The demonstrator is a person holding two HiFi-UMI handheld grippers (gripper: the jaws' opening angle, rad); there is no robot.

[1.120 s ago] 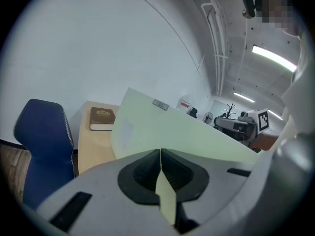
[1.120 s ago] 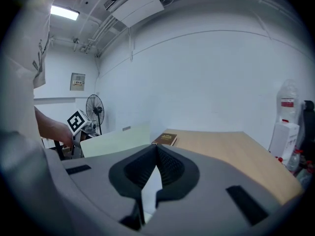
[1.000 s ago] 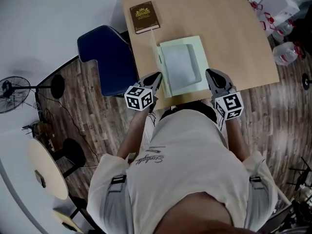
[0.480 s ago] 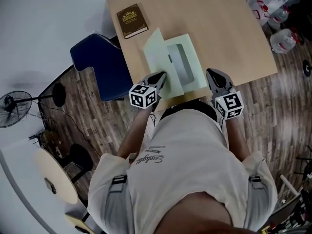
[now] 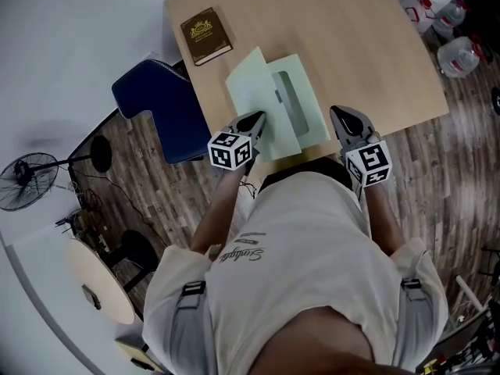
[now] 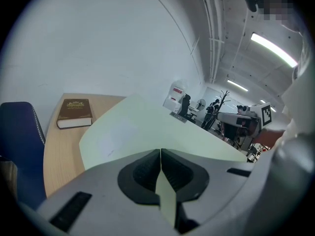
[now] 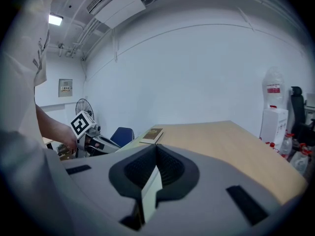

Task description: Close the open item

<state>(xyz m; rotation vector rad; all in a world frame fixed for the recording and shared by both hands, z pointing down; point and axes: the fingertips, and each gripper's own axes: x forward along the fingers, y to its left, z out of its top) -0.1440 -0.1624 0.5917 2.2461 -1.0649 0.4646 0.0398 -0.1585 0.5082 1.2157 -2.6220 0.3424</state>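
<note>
I'm looking down at the pale green folder (image 5: 301, 119) lying near the front edge of the wooden table (image 5: 351, 45), right in front of the person. Its cover (image 5: 250, 100) is standing up at a slant, hinged along the left side, so the thing is sitting roughly half open with the grey inside page showing to the right of it.

The left gripper (image 5: 256, 119) is pinching the near edge of that cover. In the left gripper view the jaws are pressing together around (image 6: 160, 151) with a thin green strip of the cover squeezed between them, and the sheet (image 6: 147, 127) is fanning out ahead.

The right gripper (image 5: 337, 116) is sitting at the folder's near right corner. In its own view the jaws are meeting at (image 7: 156, 149) with a pale sheet edge caught between them, so it's clamping the folder's lower half.

A brown book (image 5: 205, 34) is lying at the table's far left corner, well apart from the folder. A blue chair (image 5: 152, 108) is standing just beside the table's left edge.
</note>
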